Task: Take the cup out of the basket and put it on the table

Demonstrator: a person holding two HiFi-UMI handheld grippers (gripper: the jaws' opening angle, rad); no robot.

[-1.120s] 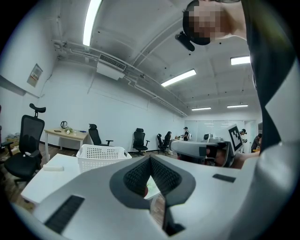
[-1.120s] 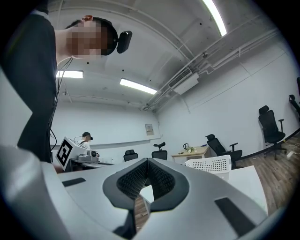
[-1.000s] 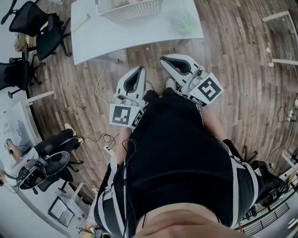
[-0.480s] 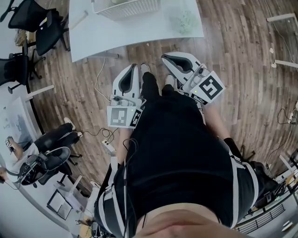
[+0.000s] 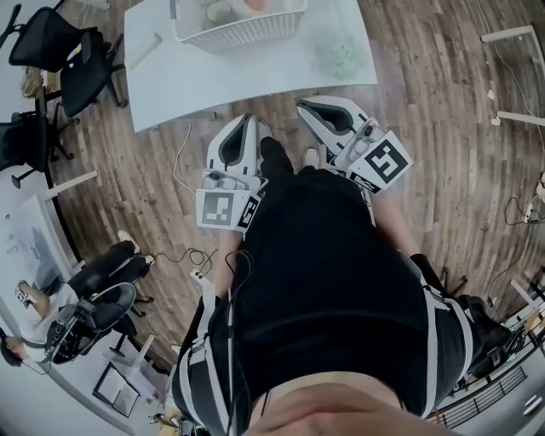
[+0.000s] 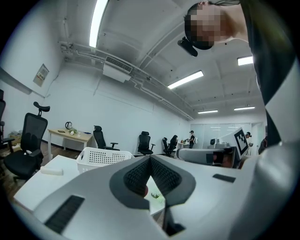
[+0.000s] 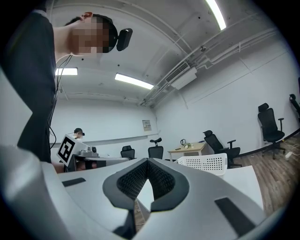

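A white perforated basket (image 5: 243, 25) stands on the white table (image 5: 255, 72) at the top of the head view. Inside it show a pale round thing (image 5: 220, 10) and a pinkish one; I cannot tell which is the cup. My left gripper (image 5: 247, 121) and right gripper (image 5: 305, 106) are held side by side over the floor, short of the table's near edge, pointing at it. Both are shut with nothing between the jaws. In the left gripper view the gripper (image 6: 150, 158) points past the basket (image 6: 101, 159); in the right gripper view the gripper (image 7: 147, 161) has the basket (image 7: 206, 164) to its right.
A small green thing (image 5: 341, 53) lies on the table right of the basket, and a pale bar (image 5: 143, 49) to its left. Black office chairs (image 5: 51, 43) stand at the left. A cable (image 5: 183, 162) trails over the wooden floor. A seated person (image 5: 102, 272) is at lower left.
The table and basket have come closer and lower in the head view. Both grippers have advanced towards the table's edge, still shut.
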